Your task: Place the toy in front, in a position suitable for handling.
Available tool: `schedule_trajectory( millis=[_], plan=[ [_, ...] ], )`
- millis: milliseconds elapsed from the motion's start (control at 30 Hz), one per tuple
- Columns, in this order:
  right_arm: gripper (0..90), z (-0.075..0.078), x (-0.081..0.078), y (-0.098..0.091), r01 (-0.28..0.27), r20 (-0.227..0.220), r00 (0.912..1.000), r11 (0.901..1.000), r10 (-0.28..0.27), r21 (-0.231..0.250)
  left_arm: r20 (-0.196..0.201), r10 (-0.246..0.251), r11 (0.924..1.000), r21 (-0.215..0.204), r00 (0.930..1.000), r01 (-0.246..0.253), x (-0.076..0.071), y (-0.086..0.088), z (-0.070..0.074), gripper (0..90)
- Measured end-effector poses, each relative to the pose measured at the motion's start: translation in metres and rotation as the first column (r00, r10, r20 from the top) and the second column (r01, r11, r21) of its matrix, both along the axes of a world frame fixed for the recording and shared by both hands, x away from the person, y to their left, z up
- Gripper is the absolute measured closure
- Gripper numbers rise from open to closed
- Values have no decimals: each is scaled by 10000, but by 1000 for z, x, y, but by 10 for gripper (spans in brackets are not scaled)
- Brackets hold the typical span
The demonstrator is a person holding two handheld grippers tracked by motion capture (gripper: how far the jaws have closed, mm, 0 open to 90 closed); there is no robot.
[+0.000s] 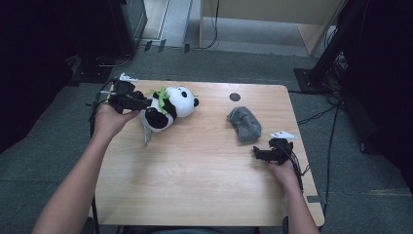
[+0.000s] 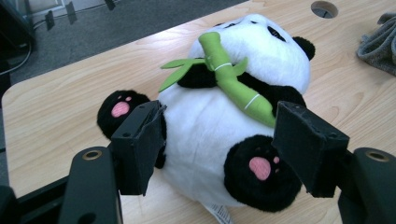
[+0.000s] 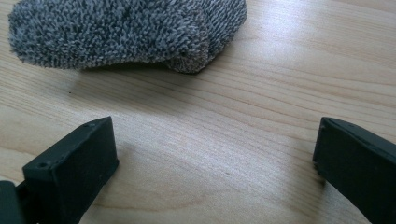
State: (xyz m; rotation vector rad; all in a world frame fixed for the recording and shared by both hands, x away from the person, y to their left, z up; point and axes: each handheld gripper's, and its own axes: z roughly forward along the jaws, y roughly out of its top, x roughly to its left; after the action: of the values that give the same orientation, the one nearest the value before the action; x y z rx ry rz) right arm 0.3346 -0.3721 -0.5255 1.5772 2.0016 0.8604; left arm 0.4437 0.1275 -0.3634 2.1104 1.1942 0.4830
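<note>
- The plush panda (image 2: pixel 233 116) lies on its back at the far left of the tabletop (image 1: pixel 195 170), head toward the far right, with a green bamboo stalk (image 2: pixel 233 79) sewn across its chest.
- The left tool (image 2: pixel 219 144) straddles the panda's lower body. Its jaws stand on either side of the belly, one by the left foot with the pink pad, the other just beside the right foot. In the left gripper view the pads seem to rest against the fur rather than sink into it, so I judge this a loose hold at best, not a firm pinch.
- Risk: the body is round, soft and slippery. If the jaws close on the bulge of the belly, the toy may squeeze out forward and roll toward the far edge of the tabletop.
- Risk: a grip that catches only fur or one foot would let the panda swing and drop when lifted.
- Risk: the sewn label (image 1: pixel 146 136) trailing from under the toy on the near side could snag under a jaw.
- The right tool (image 3: pixel 215 163) sits near the right edge of the tabletop with its jaws spread wide over bare wood, nothing between them.
- The grey fuzzy sock (image 3: pixel 126 32) lies just beyond the right tool, well apart from the panda. Risk: a low approach could push the sock along the wood instead of pinching it, since it lies flat and limp.
- The cable hole (image 1: pixel 234 96) at the far side lies between the two items. A dragged item could catch on its rim.
</note>
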Motion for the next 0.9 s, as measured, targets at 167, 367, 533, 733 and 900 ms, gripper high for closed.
schedule_trajectory(
  millis=[167,367,533,733,900],
  plan=[
    [0,0,0,0,1,-1,10000,10000,-1,3,-80,-60,9999,90,10000,60,7,-11,-3,328],
    [0,0,0,0,4,0,10000,10000,-4,10,-227,-154,9996,243,9996,160,19,-24,-5,354],
    [0,0,0,0,5,-2,10000,10000,-5,13,-228,-61,9999,119,9997,64,28,-33,-10,381],
    [0,0,0,0,-2,0,10000,10000,2,7,-537,46,9995,325,9985,-28,39,-41,-20,409],
    [0,0,0,0,-6,-1,10000,10000,6,6,-660,185,9992,364,9976,-161,46,-47,-27,422]
  ],
)
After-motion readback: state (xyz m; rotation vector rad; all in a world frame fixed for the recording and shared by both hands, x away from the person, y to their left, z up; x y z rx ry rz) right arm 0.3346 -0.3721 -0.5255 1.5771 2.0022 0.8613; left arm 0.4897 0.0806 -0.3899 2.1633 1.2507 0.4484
